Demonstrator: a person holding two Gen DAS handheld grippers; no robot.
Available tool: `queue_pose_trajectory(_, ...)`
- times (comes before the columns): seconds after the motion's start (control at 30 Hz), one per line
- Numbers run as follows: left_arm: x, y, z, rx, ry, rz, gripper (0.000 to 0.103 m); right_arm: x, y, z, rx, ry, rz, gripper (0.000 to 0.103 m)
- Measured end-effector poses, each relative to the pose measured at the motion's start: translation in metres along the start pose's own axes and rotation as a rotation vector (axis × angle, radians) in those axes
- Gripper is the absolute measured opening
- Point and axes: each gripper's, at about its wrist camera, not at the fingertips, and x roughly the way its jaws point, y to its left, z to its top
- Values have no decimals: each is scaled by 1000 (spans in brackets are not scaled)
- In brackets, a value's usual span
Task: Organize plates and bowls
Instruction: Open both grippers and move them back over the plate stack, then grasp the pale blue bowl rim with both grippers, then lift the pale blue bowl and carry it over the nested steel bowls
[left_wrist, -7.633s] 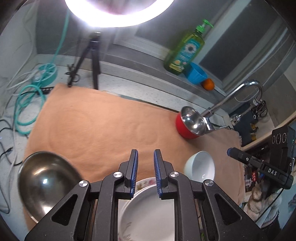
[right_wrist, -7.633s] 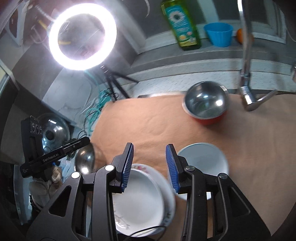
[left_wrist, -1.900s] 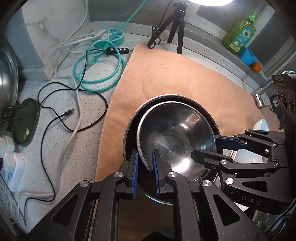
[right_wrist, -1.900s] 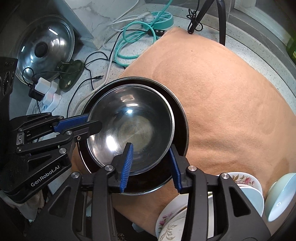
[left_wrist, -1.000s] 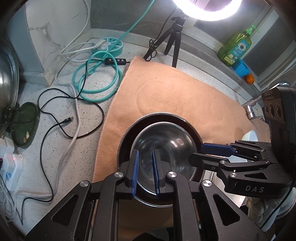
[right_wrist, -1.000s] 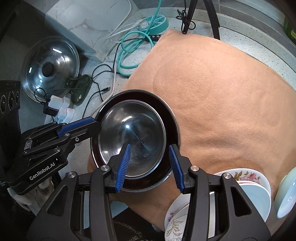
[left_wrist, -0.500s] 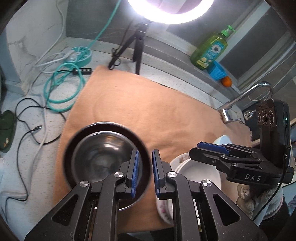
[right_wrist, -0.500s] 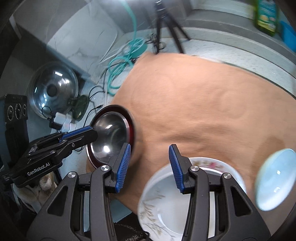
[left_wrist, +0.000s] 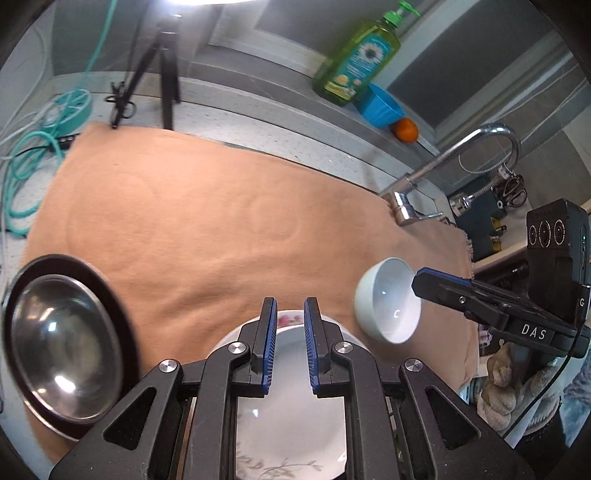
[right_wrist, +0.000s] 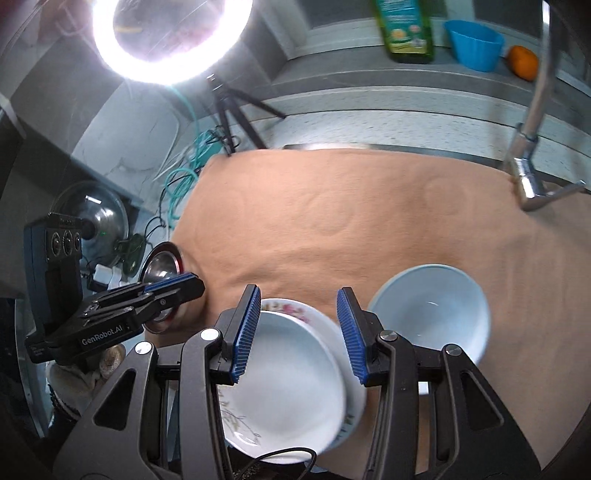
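A steel bowl (left_wrist: 62, 347) nests inside a larger dark-rimmed bowl (left_wrist: 122, 325) at the left edge of the orange cloth (left_wrist: 221, 221); it also shows in the right wrist view (right_wrist: 162, 266). A stack of white floral plates (left_wrist: 291, 424) lies at the front, also in the right wrist view (right_wrist: 291, 384). A white bowl (left_wrist: 388, 306) sits to their right, also in the right wrist view (right_wrist: 432, 310). My left gripper (left_wrist: 289, 347) hovers over the plates, narrowly open and empty. My right gripper (right_wrist: 297, 332) is open and empty above the plates.
A faucet (left_wrist: 443, 162) stands at the cloth's right rear. A green soap bottle (left_wrist: 354, 55), blue cup (left_wrist: 380, 107) and orange (left_wrist: 404, 129) sit on the back ledge. A ring-light tripod (left_wrist: 162, 74) and teal cable (left_wrist: 29, 162) are at left. A pot lid (right_wrist: 92, 218) lies off the cloth.
Both grippers have let go of the nested steel bowls at the cloth's left and swung right. They now hover over the plate stack.
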Motion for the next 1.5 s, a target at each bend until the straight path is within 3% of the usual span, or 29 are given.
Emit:
queue_pose_trajectory(0.37, 45, -56, -2, 67, 65, -44, 13, -25, -68, -9, 86, -46, -77, 45)
queue_pose_trajectory(0.6, 78, -71, -2, 66, 113, -15, 13, -25, -113, -20, 152, -22, -87, 45)
queue_pose_trajectory(1.07, 102, -84, -4, 79, 165, 3, 12, 2, -142, -35, 206, 35, -54, 44)
queue_pose_trajectory(1.27, 109, -83, -6, 80, 181, 5, 12, 9, -147, -41, 230, 52, -37, 26)
queue_pose_trajectory(1.5, 111, -85, -6, 85, 183, 6, 12, 10, -149, -43, 256, 53, -31, 17)
